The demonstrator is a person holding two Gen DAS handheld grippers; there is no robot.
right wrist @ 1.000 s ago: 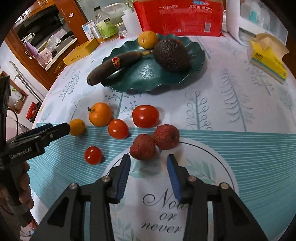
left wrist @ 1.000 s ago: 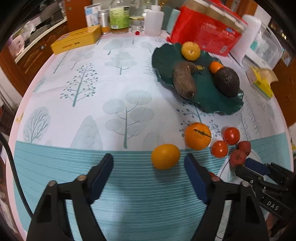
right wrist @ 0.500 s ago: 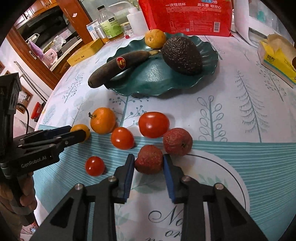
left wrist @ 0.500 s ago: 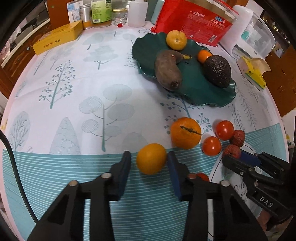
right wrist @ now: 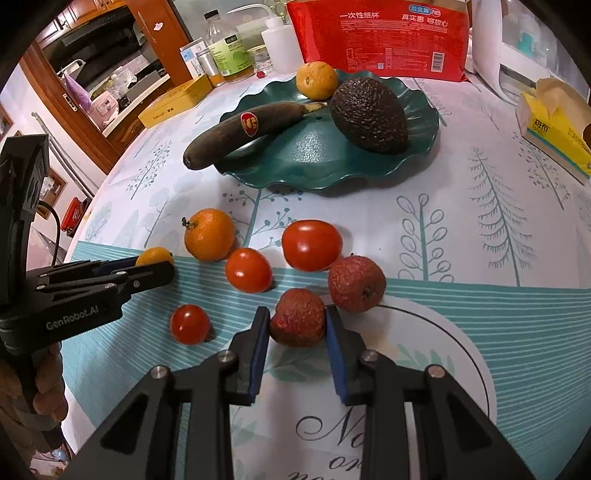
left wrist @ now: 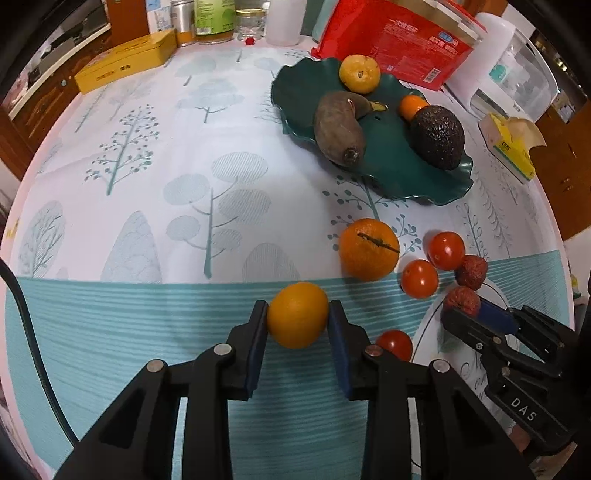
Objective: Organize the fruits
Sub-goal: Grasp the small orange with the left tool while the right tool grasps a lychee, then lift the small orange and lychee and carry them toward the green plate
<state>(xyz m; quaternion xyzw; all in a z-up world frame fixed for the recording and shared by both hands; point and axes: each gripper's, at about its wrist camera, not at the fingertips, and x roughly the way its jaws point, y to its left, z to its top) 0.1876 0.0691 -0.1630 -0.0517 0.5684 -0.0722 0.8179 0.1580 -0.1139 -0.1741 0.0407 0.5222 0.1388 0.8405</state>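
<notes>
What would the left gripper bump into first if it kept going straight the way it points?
The left gripper, closing on a small orange fruit, points steeply down, so it would probably meet the tablecloth just beneath first. Going on across the table, the bigger tangerine looks nearest, though depth is unclear.

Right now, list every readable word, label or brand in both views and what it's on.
"GenRobot.AI": side of the black left tongs.
"DAS": body of the black right tongs.
"一次性纸杯": red plastic package of cups; its smaller print is unreadable.
"No…", "ne…": cut-off script on the round white tablecloth emblem.
Unreadable: red banana sticker, yellow tissue box, yellow tin, green bottle label.
</notes>
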